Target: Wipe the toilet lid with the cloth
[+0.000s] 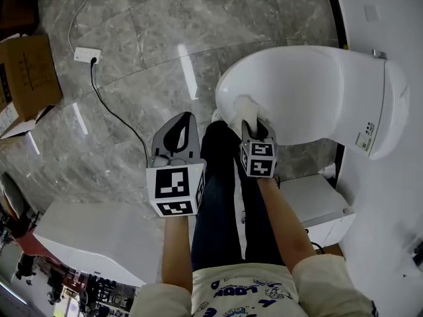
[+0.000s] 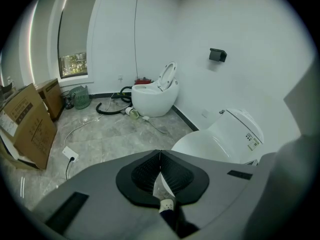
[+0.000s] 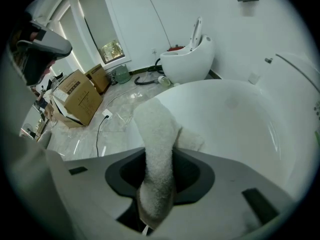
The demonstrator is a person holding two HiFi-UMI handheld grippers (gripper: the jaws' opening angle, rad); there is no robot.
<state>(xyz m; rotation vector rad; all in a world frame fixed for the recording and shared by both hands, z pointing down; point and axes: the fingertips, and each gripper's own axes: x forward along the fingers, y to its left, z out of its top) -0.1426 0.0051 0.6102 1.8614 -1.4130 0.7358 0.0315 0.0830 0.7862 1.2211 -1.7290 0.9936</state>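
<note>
Nearest the camera: the person's dark trousers (image 1: 225,203), with one gripper either side of the leg.

Left gripper (image 1: 177,134): jaws pressed together, nothing between them. It hung over the floor (image 1: 132,45), left of the leg and apart from the toilet. My read is it was parked there to stay out of the wiping path.

Right gripper (image 1: 254,129): pinched on the cloth (image 1: 248,107). The white terry strip ran up through the jaws, and its free end flopped forward onto the front edge of the toilet lid (image 1: 297,98). In the right gripper view the tip looked to be lying on the lid surface, though I can't confirm firm contact. Gripping at the cloth's base left a loose tail to drag, which makes sense for wiping.

The lid was down, smooth and domed, and looked bare apart from the cloth. I judged the wipe at or near its start, with only the front rim covered.

Open room: the lid ran clear from the cloth back toward the hinge end and its label (image 1: 367,137). The rim curved away on both sides, so a stroke too far sideways would slip off. A white box (image 1: 317,203) sat low just beside the toilet base on the right, below the working height.

Farther out: a white socket block (image 1: 87,55) with a black cable on the floor, cardboard boxes (image 1: 26,71) at the edge, and a second toilet (image 2: 152,96) by the far wall with its lid raised. All were well apart from the work.
</note>
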